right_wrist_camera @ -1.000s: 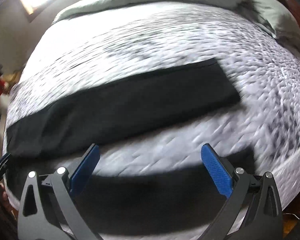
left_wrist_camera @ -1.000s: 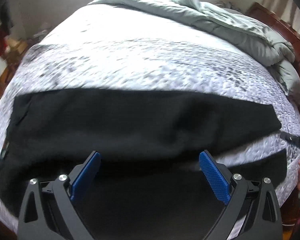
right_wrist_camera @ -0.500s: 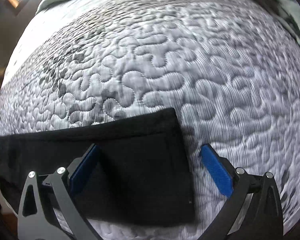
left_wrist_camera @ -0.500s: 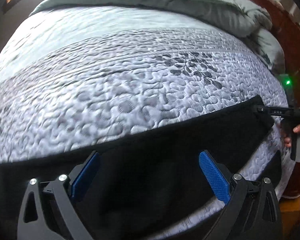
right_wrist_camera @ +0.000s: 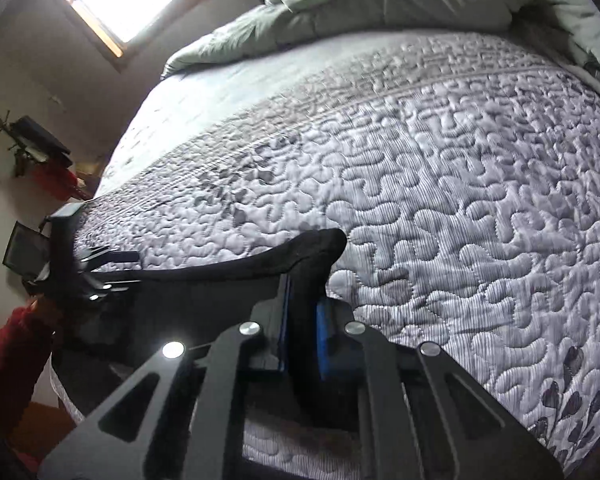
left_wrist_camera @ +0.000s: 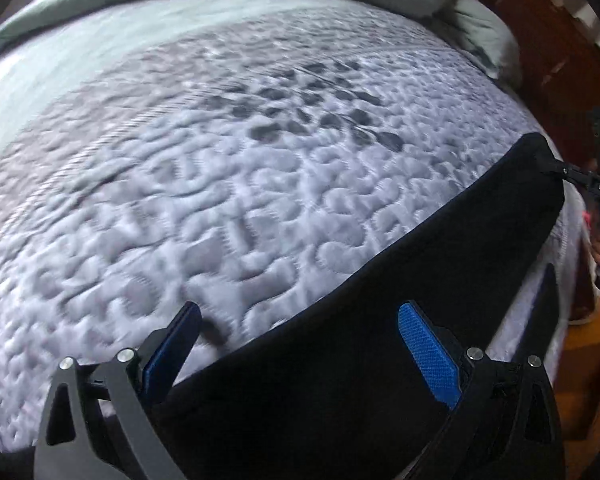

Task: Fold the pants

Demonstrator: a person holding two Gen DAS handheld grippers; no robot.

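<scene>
1. The left tool [left_wrist_camera: 300, 352] hangs with its blue pads spread wide over the near edge of the black pants [left_wrist_camera: 400, 300], gripping nothing. One pad sits over the quilt [left_wrist_camera: 220, 184], the other over the cloth. Bring it down so the upper hem of the leg lies between both pads before squeezing.
2. The pants lie stretched across the near side of the bed, one leg running away toward the right tool. Keep that span taut and flat, so the fold line stays straight.
3. The right tool [right_wrist_camera: 302, 320] has just been closing and now pinches the far corner of the pant leg [right_wrist_camera: 312, 248], cloth bunched between its pads. The bite looks deep enough, though motion blur makes it hard to say whether both layers are caught.
4. Once both ends are held, lift them level and together, and carry the leg over in one sweep.
5. Watch the lower leg at the mattress edge; dragging could pull it off the bed.
</scene>
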